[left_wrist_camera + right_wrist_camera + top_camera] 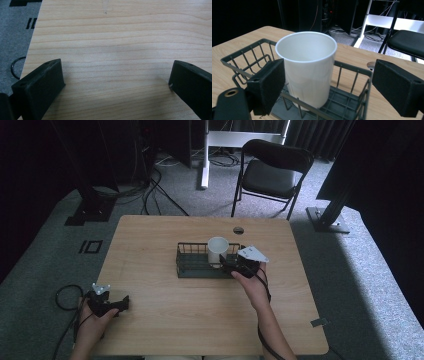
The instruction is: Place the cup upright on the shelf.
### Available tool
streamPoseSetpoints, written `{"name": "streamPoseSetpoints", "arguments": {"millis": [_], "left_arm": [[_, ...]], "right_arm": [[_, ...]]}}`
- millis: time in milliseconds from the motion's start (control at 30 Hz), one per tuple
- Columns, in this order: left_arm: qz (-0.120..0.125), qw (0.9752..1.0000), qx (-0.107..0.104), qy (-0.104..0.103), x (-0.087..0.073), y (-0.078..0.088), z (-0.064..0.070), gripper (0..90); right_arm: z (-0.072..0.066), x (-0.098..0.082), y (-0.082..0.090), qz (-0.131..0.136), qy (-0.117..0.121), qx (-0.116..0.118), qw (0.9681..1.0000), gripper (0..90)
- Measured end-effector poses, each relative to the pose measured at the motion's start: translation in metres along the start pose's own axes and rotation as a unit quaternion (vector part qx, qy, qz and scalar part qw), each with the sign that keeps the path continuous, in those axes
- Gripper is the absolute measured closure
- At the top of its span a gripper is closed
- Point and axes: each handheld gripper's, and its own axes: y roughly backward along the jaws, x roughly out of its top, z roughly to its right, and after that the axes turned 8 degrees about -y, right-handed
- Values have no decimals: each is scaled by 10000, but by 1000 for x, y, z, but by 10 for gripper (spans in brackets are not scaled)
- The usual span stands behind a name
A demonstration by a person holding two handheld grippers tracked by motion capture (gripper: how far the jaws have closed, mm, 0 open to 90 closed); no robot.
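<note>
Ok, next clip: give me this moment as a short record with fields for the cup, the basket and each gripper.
cup: white cup, upright inside the wire basket, at its right end
basket: dark wire, on the wooden table, far of centre
right gripper: right gripper open, jaws either side of the cup; contact cannot be told
left gripper: left gripper open over bare table at the near left edge, holding nothing

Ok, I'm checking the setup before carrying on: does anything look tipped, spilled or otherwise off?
Nothing stands out. The white paper cup stands upright and looks empty inside the dark wire basket, which sits flat on the light wooden table. The right tongs are open around the cup; the left tongs are open over bare wood.
</note>
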Motion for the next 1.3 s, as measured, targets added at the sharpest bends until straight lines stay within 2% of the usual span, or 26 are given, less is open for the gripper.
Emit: {"name": "streamPoseSetpoints", "arguments": {"millis": [633,1033,1067,1167,1300], "left_arm": [[3,10000,4,0,0,0,0,1],[-2,10000,3,-5,0,0,0,1],[-1,10000,3,-3,0,0,0,1],[-1,10000,3,-2,0,0,0,1],[-1,10000,4,-3,0,0,0,1]], "right_arm": [[19,-17,27,66,-70,-138,9999,113],[29,-30,33,-54,-53,-164,9998,113],[34,-35,36,-81,-143,-188,9997,113],[38,-42,37,-186,-217,-268,9992,113],[45,-50,39,-298,-200,-308,9989,113]]}}
